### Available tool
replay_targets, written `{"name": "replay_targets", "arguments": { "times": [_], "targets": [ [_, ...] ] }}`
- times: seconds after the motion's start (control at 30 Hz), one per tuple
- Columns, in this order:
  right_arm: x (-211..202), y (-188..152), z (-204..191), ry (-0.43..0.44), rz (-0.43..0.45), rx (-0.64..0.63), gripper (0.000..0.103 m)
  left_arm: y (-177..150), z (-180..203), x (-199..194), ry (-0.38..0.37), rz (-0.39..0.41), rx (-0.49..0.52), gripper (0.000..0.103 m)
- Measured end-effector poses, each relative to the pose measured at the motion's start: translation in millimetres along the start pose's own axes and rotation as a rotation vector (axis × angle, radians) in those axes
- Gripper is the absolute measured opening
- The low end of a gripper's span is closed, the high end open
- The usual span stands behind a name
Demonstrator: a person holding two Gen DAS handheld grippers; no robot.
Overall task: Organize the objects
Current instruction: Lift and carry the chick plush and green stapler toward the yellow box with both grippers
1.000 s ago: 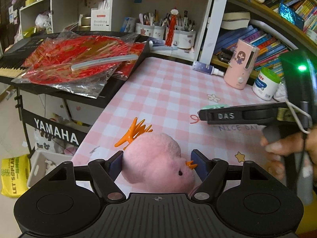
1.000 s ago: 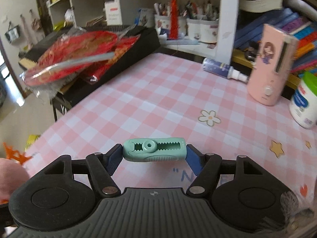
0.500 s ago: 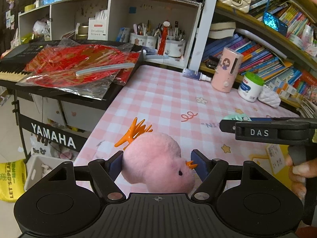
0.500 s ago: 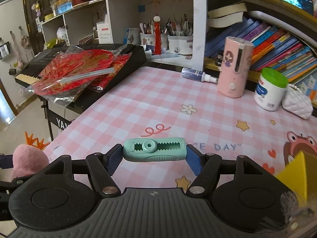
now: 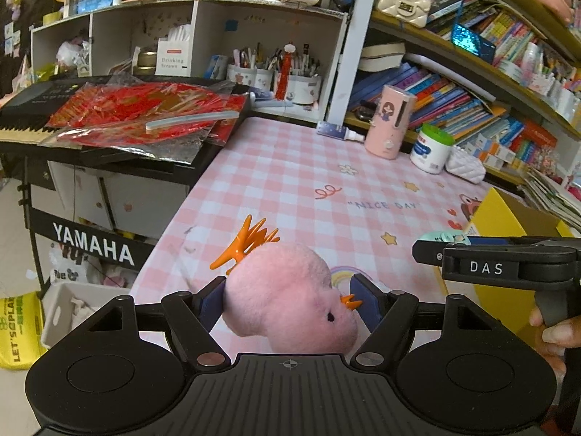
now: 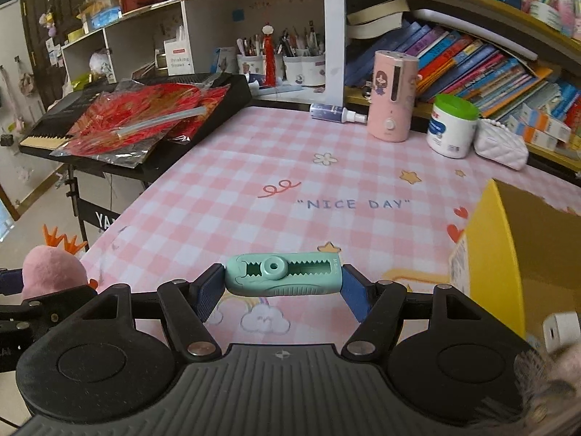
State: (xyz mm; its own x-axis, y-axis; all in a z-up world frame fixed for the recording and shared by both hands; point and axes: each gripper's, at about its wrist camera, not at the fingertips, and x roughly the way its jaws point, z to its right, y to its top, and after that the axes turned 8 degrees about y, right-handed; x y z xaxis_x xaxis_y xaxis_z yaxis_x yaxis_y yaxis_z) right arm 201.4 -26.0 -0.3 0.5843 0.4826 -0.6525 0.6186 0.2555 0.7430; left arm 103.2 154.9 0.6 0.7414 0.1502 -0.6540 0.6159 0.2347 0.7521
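Note:
My left gripper (image 5: 288, 299) is shut on a pink plush chick (image 5: 290, 290) with an orange crest, held above the near left part of the pink checked table (image 5: 290, 167). My right gripper (image 6: 283, 283) is shut on a mint green plastic clip-like tool (image 6: 283, 279), held level above the table's near edge. The plush also shows at the left edge of the right wrist view (image 6: 51, 269). The right gripper shows from the side in the left wrist view (image 5: 454, 245). A yellow cardboard box (image 6: 508, 250) stands open to the right of the right gripper.
At the table's back stand a pink humidifier (image 6: 394, 96), a white jar with a green lid (image 6: 452, 127), a small spray bottle (image 6: 336, 112) and a white quilted pouch (image 6: 501, 145). A black keyboard (image 5: 32, 116) with red foil packs (image 5: 145, 116) borders the left. Bookshelves rise behind.
Both grippers have drawn back from the shelves toward the table's near edge, each still holding its object. The yellow box has come into view at the right.

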Motion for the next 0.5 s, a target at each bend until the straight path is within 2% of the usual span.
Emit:
{"name": "replay_targets", "arguments": {
  "times": [0.5],
  "targets": [
    [-65,-66,-32,-0.048,0.005,0.066,0.067,-47,-3,-57,-0.063,-0.006,0.070,0.073]
  ]
}}
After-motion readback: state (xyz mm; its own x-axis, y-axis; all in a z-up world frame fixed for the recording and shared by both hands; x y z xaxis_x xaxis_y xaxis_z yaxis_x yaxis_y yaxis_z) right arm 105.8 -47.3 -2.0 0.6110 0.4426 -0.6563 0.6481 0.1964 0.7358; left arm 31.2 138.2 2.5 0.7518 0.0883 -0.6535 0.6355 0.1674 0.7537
